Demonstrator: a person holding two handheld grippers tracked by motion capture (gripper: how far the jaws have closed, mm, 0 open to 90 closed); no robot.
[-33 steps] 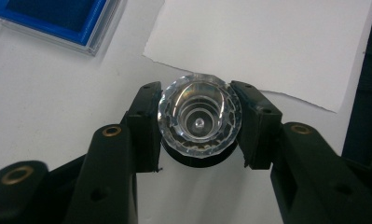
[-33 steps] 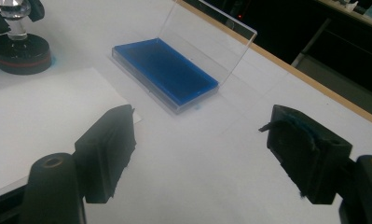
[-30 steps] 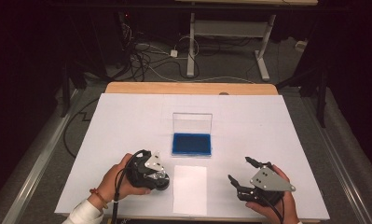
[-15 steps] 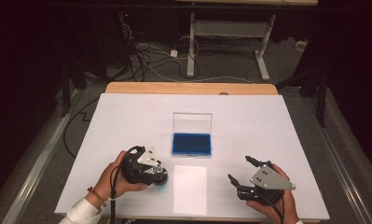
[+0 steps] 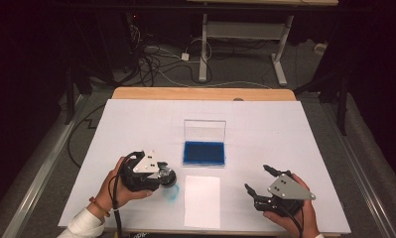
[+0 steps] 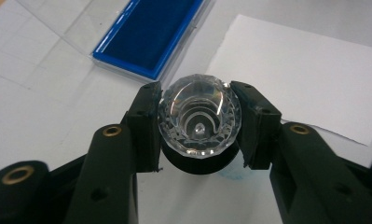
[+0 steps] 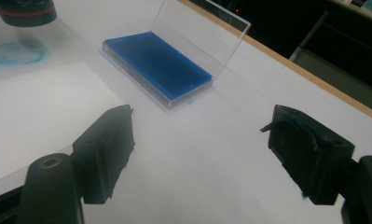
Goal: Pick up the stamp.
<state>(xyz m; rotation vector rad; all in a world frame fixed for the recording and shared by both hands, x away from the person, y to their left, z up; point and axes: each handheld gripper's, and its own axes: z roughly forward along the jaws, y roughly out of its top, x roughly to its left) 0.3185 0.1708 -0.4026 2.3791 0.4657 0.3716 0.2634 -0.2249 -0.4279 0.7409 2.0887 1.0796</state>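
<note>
My left gripper (image 5: 166, 176) is shut on a round stamp (image 6: 200, 116) with a clear faceted knob and a black body, held a little above the table at the front left. The stamp's black base with a red band (image 7: 25, 11) hangs over a faint blue ring mark (image 5: 170, 194) on the table. An open ink pad (image 5: 204, 152) with a deep blue bed lies in the middle, its clear lid (image 5: 204, 130) standing up behind it. A white paper sheet (image 5: 202, 201) lies in front of the pad. My right gripper (image 5: 257, 178) rests open at the front right, with nothing between its jaws.
The table (image 5: 285, 129) is covered in white, with a wooden strip (image 5: 200, 93) along its far edge. Beyond it are cables and a desk frame on the floor. Metal rails run along both sides of the table.
My left gripper has lifted the stamp and drifted left, away from the paper, uncovering a blue ring mark on the table. The right gripper has stayed put.
</note>
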